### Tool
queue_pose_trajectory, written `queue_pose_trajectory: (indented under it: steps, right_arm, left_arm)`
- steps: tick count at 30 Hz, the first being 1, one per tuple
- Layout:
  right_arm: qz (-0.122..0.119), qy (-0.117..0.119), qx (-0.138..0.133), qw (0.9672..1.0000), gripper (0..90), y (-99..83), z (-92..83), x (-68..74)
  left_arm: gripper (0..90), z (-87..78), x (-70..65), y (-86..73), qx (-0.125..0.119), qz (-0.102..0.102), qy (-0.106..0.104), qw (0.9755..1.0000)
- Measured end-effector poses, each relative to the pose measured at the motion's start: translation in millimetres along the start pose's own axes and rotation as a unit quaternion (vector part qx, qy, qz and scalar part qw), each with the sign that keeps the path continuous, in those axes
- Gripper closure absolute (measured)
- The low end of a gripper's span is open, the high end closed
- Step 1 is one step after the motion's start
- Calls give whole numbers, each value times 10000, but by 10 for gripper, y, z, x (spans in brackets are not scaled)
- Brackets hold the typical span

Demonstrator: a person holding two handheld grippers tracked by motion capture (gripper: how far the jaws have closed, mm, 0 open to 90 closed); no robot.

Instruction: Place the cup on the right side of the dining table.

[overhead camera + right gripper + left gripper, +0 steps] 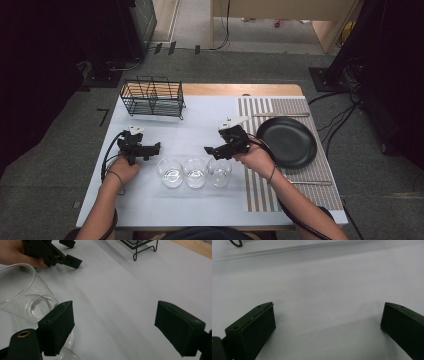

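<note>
Left to right: wire rack (152,97) sits at the far left of the bench (210,120), w/ nothing in it as far as the high view shows. Left hand-held gripper (156,146) rests low on the bench just left of the glasses, released; in the left gripper view its jaws stand wide apart w/ bare bench between them.

Three clear glasses stand in a row near the front edge: left glass (169,172), middle glass (195,172), right glass (219,171), touching or nearly so. None is lifted or gripped.

Right hand-held gripper (208,149) hangs just above and behind the right glass, jaws pointing left. It's released too; in the right gripper view the jaws are well apart, nothing between them, w/ a glass (27,293) off to the left side beside one jaw.

Black plate (286,142) lies on the striped mat (260,190) at the right, apparently untouched.

Judgement: work looks barely begun. Approach to the right glass about done; grasp, lift and placing, prob. toward the rack, all left, plus the other two glasses.
</note>
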State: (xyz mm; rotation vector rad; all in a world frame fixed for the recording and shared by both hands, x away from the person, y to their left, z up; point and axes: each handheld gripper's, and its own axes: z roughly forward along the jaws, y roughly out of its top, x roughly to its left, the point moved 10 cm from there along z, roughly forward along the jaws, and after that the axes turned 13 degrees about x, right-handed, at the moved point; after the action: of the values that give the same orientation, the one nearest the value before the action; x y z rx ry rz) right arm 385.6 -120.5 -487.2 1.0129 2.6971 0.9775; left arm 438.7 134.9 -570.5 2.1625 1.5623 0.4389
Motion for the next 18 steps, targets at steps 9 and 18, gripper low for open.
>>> queue_pose_trajectory:
  steps: [9,18]
  right_arm:
    - [-83,141,6,9999,161,-4,-30,48]
    - [-229,358,10,9991,153,-28,-45,128]
  left_arm:
    - [0,0,0,0,-2,-1,0,10000]
    - [0,0,0,1,0,-1,-2,10000]
